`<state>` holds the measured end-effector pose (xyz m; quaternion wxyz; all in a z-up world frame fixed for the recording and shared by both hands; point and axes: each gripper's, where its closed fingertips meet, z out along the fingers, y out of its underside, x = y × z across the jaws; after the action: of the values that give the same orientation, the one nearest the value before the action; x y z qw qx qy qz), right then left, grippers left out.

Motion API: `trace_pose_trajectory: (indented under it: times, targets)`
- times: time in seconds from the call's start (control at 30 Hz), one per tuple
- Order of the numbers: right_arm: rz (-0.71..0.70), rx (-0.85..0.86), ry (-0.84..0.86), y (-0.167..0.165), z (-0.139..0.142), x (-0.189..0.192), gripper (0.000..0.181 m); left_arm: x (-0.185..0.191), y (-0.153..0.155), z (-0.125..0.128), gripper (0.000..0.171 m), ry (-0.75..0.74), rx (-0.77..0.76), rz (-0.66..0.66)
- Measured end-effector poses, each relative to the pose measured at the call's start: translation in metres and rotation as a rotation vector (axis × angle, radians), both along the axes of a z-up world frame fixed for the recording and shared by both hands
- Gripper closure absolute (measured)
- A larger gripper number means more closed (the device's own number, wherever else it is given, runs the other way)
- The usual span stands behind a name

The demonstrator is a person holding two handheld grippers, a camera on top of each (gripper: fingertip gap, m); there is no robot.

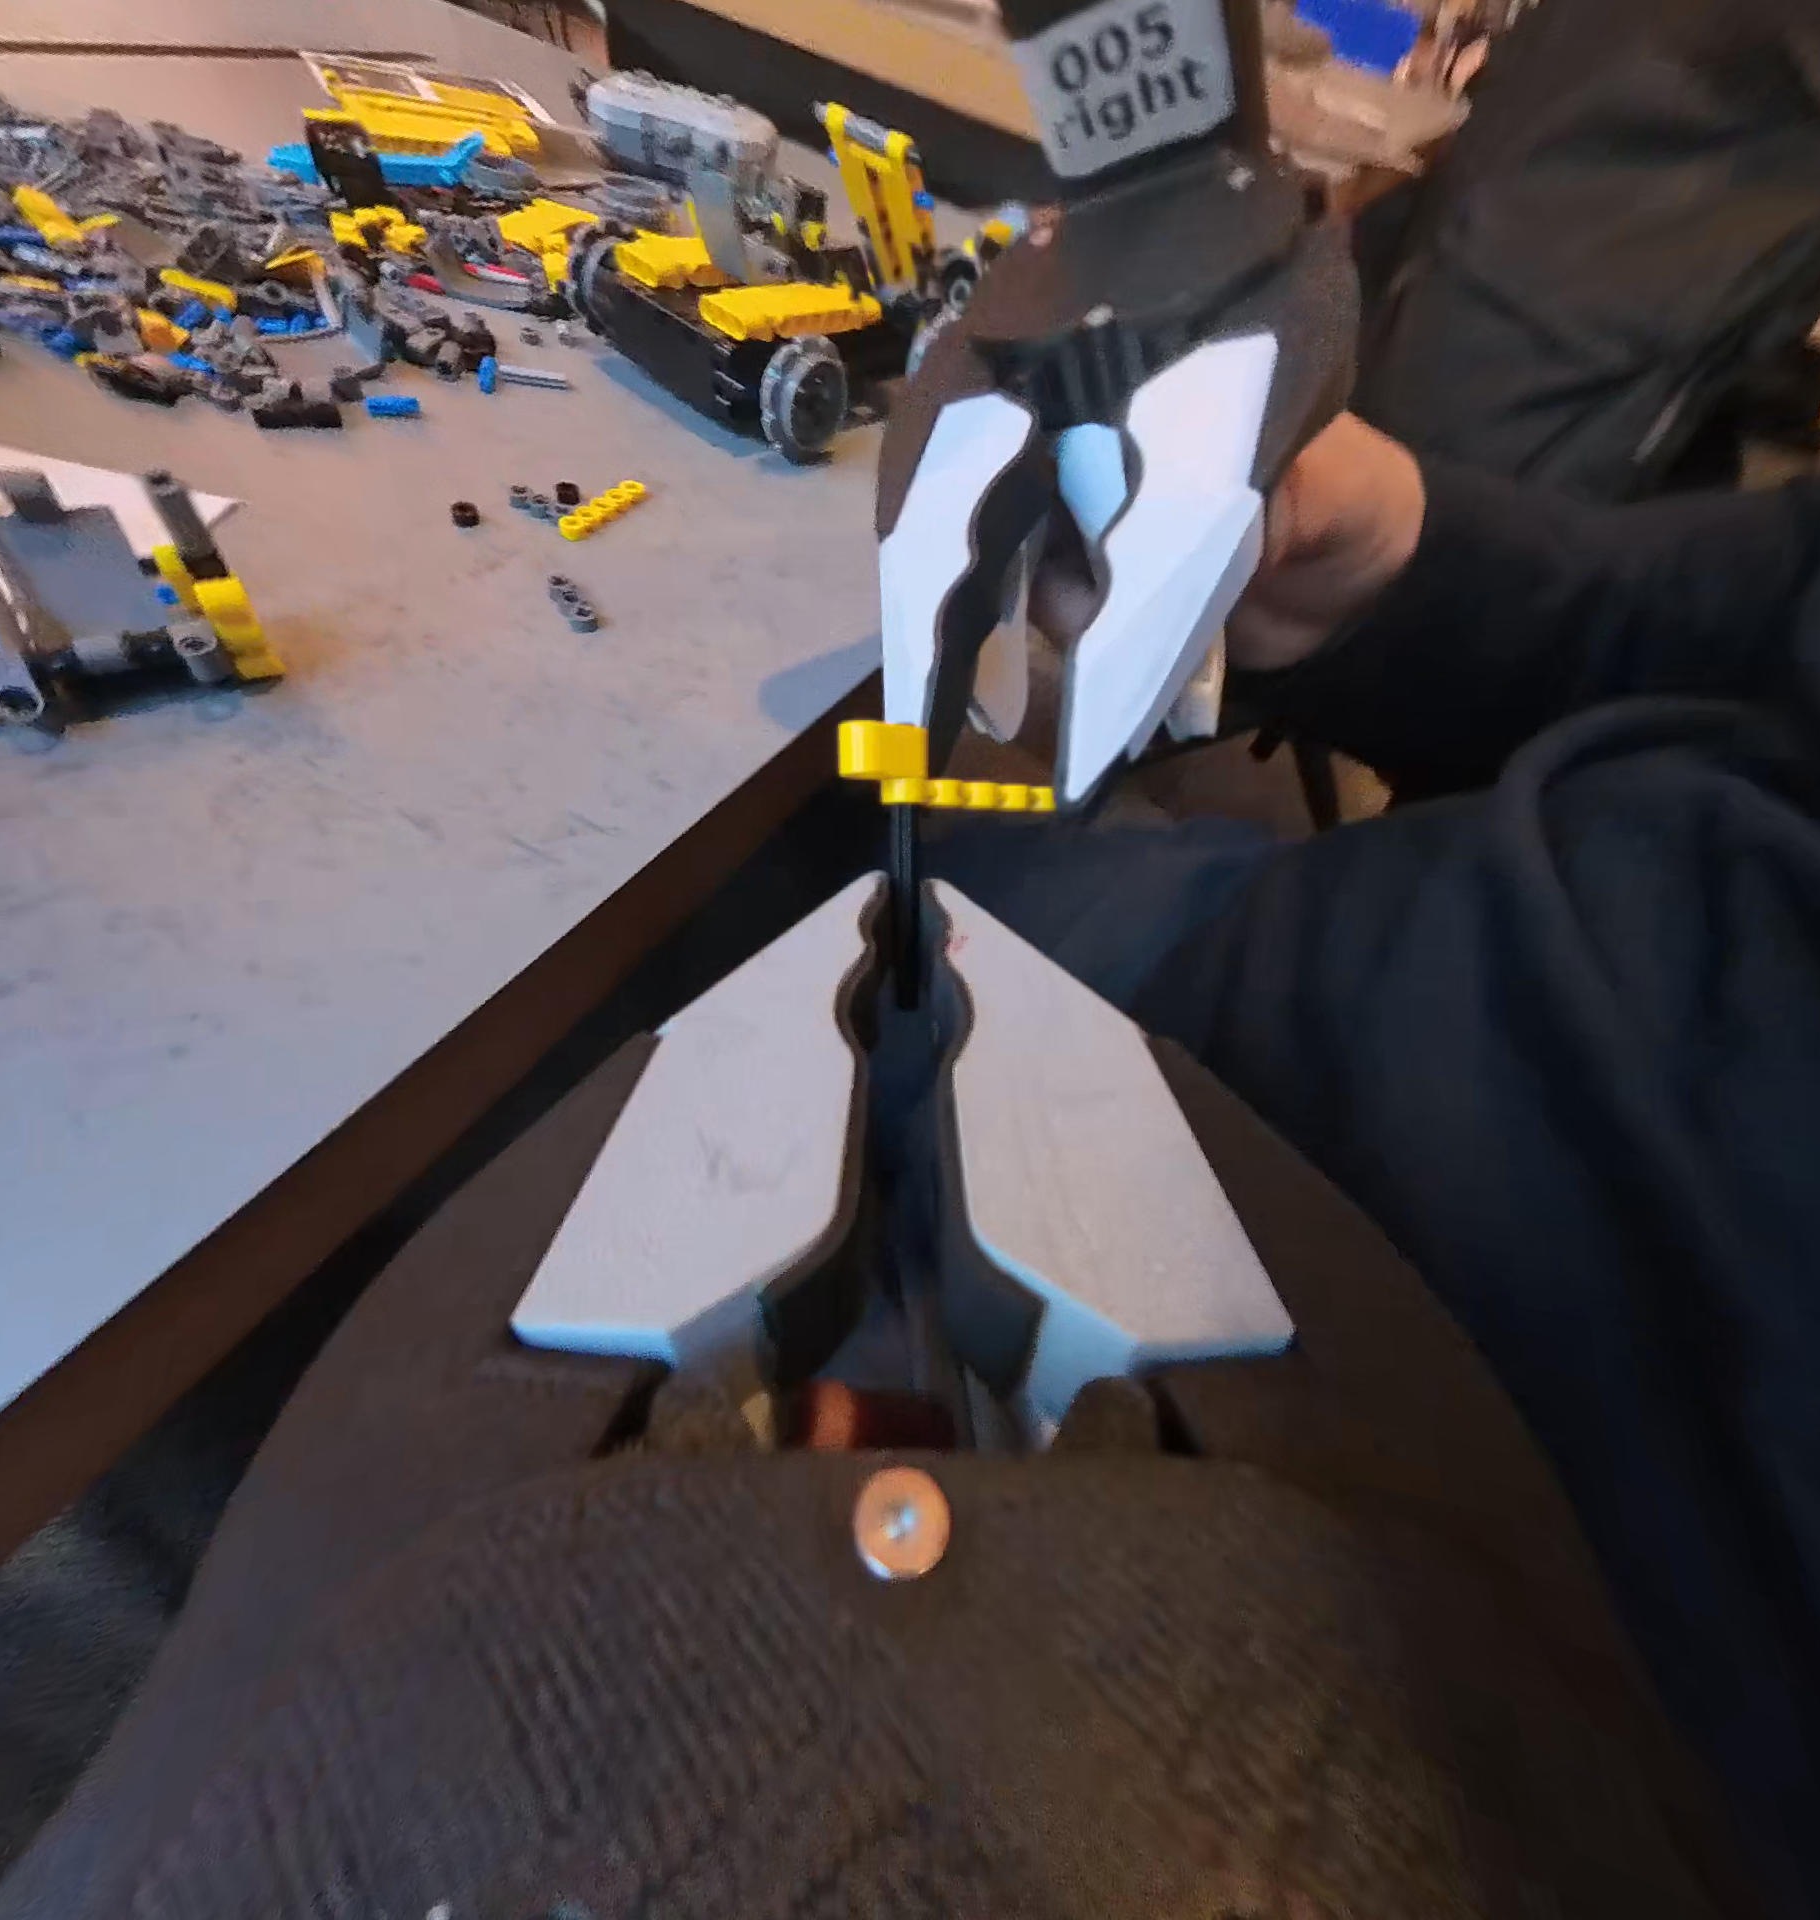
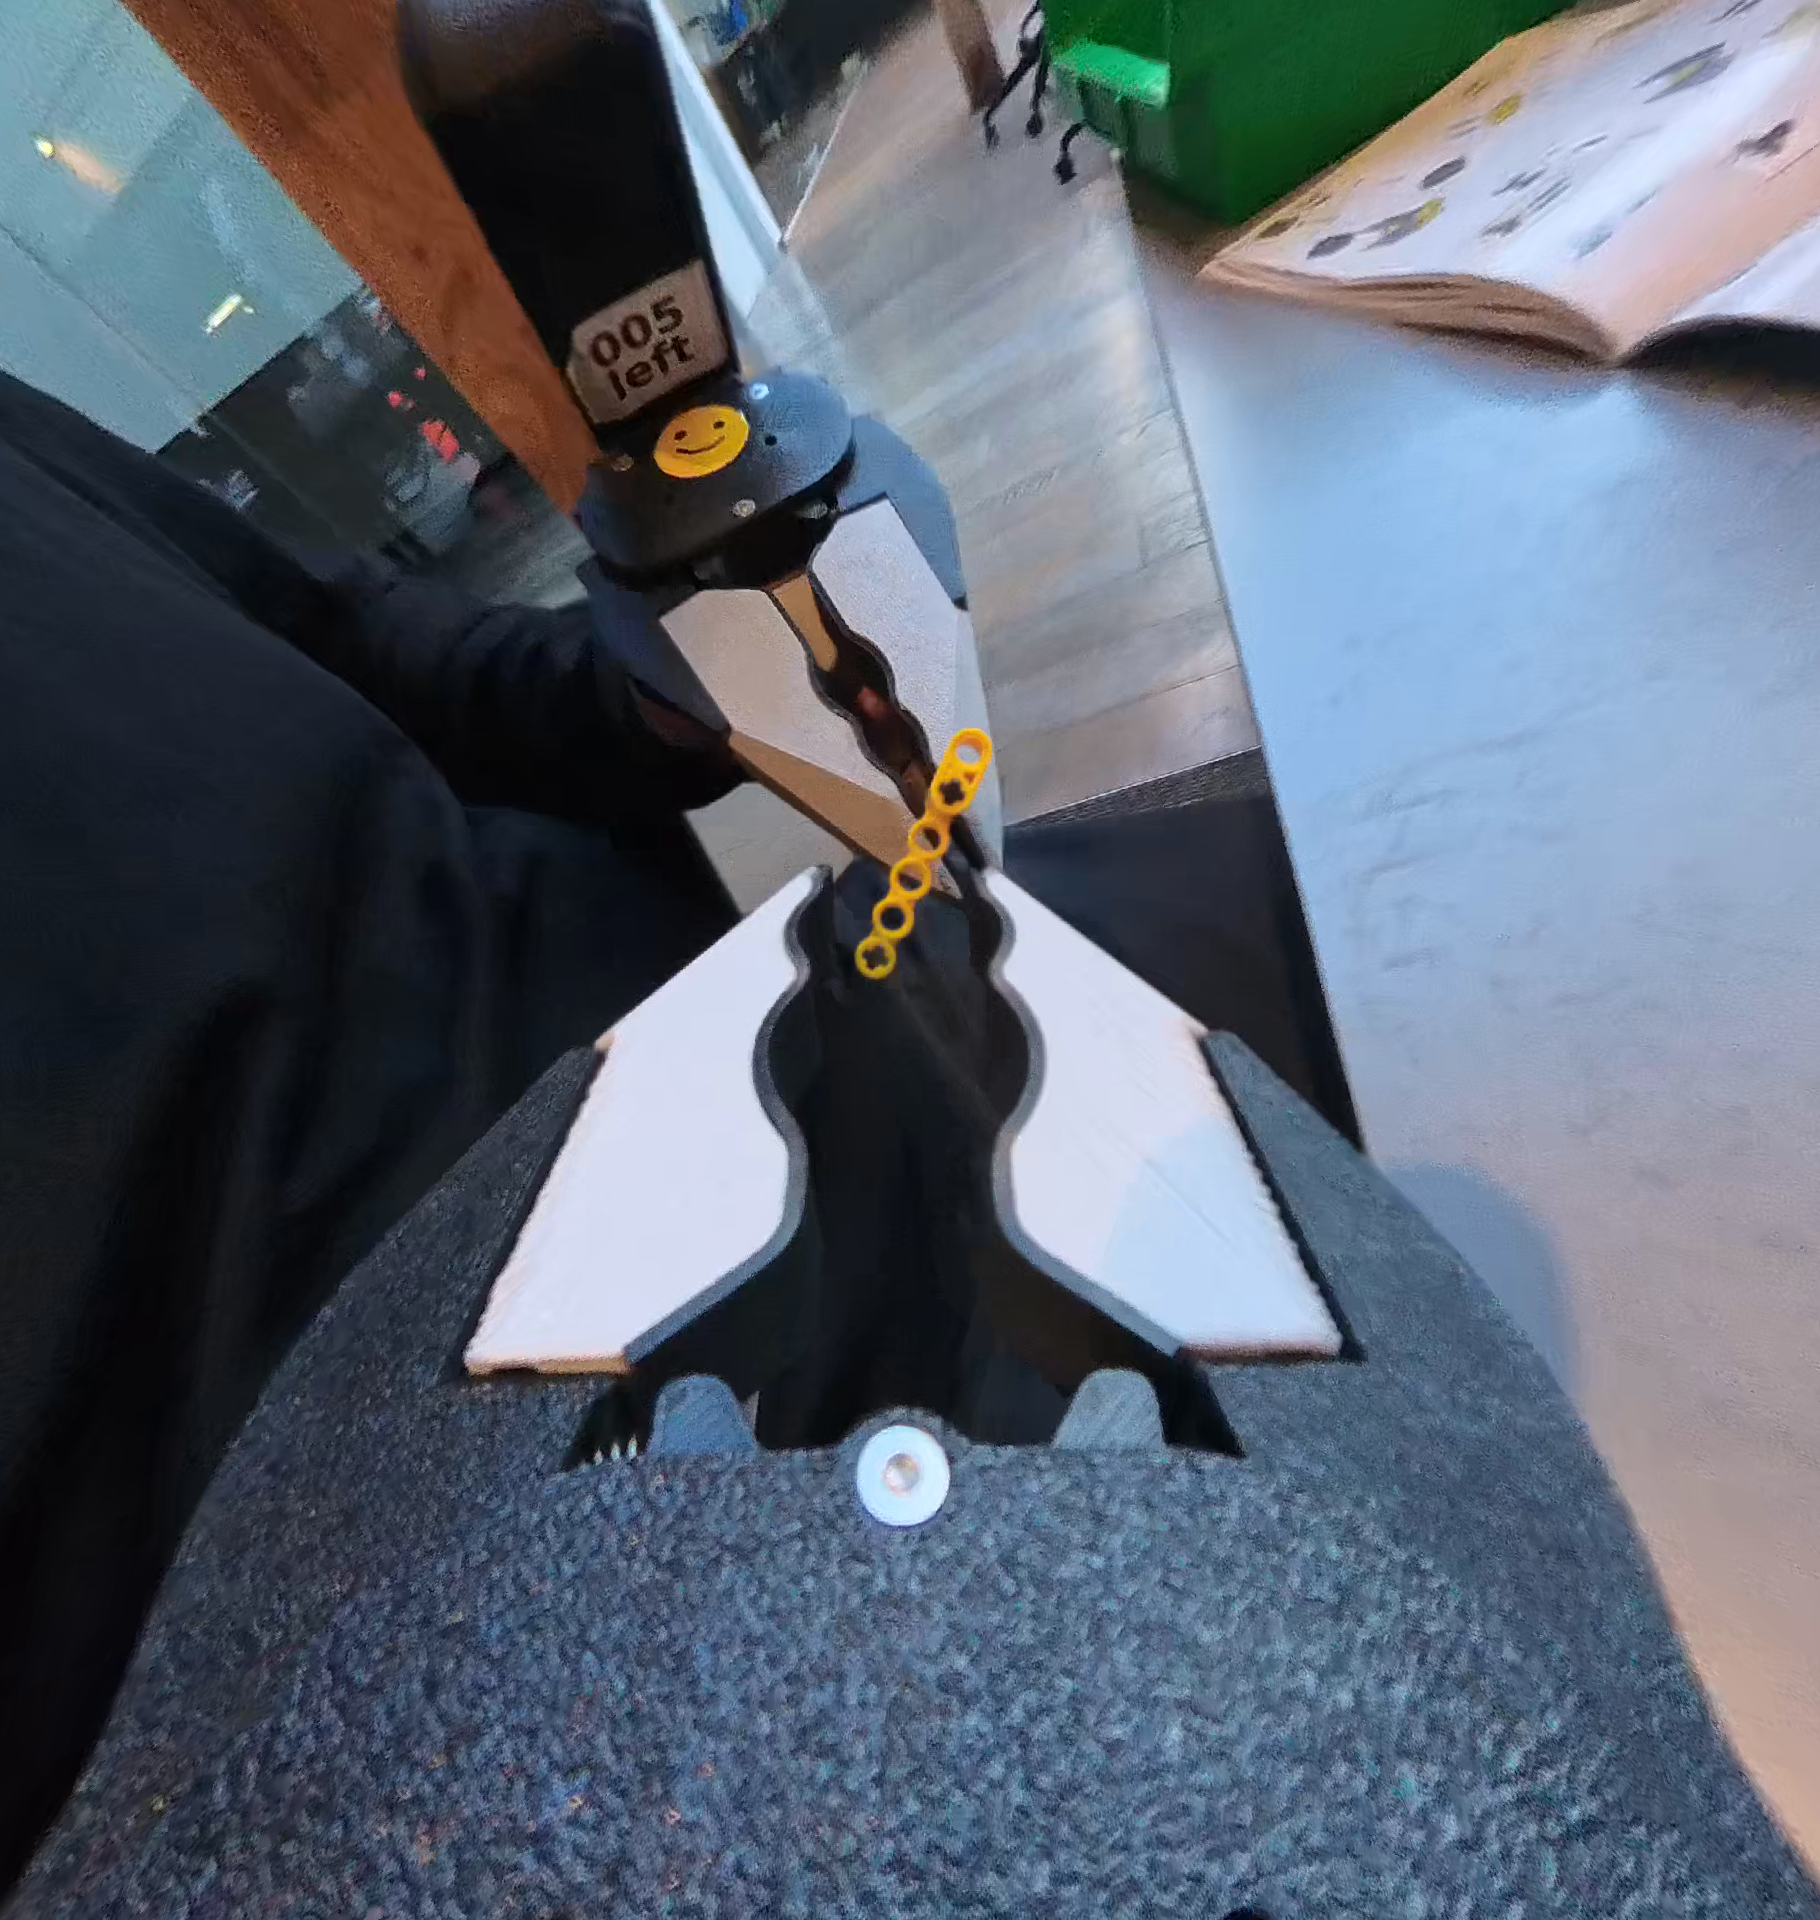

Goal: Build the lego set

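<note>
Two tongs meet in the air just off the desk [image 1: 386,935] edge, over a person's dark-clothed lap. The left tongs [image 1: 904,894] are drawn narrow and clamp a thin black axle [image 1: 904,914] that stands straight out from their tips. On the far end of the axle sit a small yellow connector [image 1: 880,750] and, just under it, a thin yellow beam [image 1: 973,797] with a row of holes, which juts sideways.

The right tongs [image 1: 989,764] come in from above, held by a hand [image 1: 1321,540]. Their jaws stand apart, with one tip at the free end of the beam; whether it touches cannot be told. In the right wrist view the beam [image 2: 921,857] lies across the gap at the tips of the right tongs [image 2: 901,888], with the left tongs [image 2: 937,831] behind it.

Back on the desk, toward its far edge, stands a part-built yellow and black vehicle [image 1: 729,312], with a heap of loose grey, blue and yellow bricks [image 1: 137,270] beside it. Nearer the near edge lie a short yellow beam [image 1: 602,509], a few small dark bushes [image 1: 571,603] and a grey and yellow sub-assembly [image 1: 106,613]. An open booklet [image 2: 1571,197] lies on the desk in the right wrist view.
</note>
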<state>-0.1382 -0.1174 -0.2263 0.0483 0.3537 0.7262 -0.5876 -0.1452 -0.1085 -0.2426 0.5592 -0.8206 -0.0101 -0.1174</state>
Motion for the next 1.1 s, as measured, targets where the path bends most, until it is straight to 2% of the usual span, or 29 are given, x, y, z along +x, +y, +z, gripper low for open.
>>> trace_pose_trajectory:
  times: [0.13,0.23,0.4,0.63,0.8,0.97,1.1]
  targets:
    - [-0.017,0.034,-0.005,0.002,-0.009,-0.009,0.156,-0.008,-0.003,-0.007,0.169,-0.177,0.015,0.003]
    - [0.002,0.024,0.012,-0.003,-0.011,-0.011,0.154,-0.01,-0.005,-0.012,0.168,-0.22,0.014,-0.003]
    - [-0.003,0.043,0.163,-0.006,0.002,-0.02,0.153,-0.017,-0.002,-0.004,0.168,-0.119,0.051,0.005]
    - [-0.082,0.168,0.405,0.012,0.021,-0.054,0.146,-0.035,-0.004,0.002,0.168,-0.023,0.078,0.058]
    - [-0.023,0.034,0.257,0.003,0.017,-0.064,0.146,-0.055,-0.005,-0.009,0.167,-0.097,0.03,0.13]
    - [0.003,0.0,0.213,0.001,0.014,-0.063,0.143,-0.061,-0.006,0.005,0.168,-0.228,0.129,0.137]
    - [0.002,-0.023,0.198,0.002,0.015,-0.064,0.142,-0.076,-0.01,0.014,0.169,-0.265,0.191,0.191]
